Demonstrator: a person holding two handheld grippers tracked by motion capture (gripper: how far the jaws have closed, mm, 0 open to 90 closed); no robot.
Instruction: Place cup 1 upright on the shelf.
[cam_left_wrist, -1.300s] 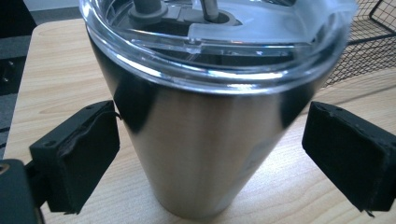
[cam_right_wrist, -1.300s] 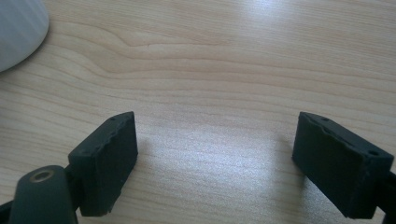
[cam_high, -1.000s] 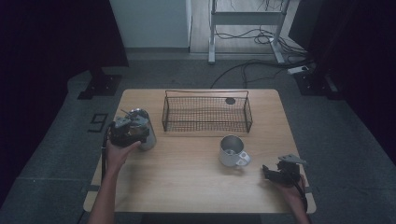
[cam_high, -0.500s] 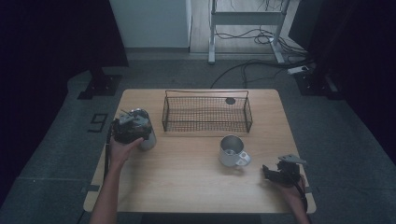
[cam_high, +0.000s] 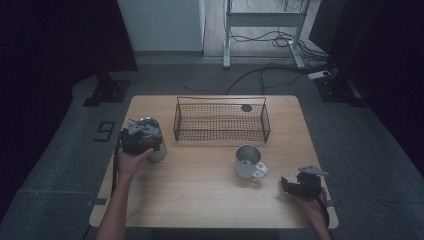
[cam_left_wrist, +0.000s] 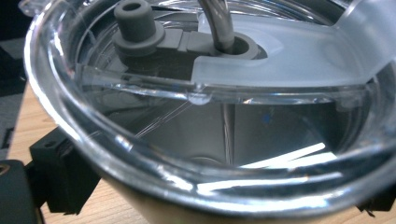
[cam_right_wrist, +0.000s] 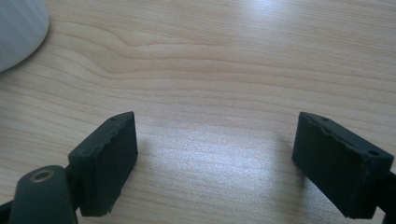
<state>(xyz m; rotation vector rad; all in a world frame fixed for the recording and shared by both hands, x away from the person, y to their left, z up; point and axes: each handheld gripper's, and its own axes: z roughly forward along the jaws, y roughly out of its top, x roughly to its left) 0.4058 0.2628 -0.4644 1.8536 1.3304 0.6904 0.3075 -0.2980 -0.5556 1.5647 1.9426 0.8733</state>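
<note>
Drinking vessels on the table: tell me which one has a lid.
The steel tumbler at the left gripper, with a clear lid; the handled mug stands open.

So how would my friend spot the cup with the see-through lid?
Start at the black wire basket at the back of the wooden table. Just off its left end stands a steel tumbler, with the left gripper around it. Unlike the open mug with a handle in front of the basket, it has a clear lid with a grey stopper.
</note>
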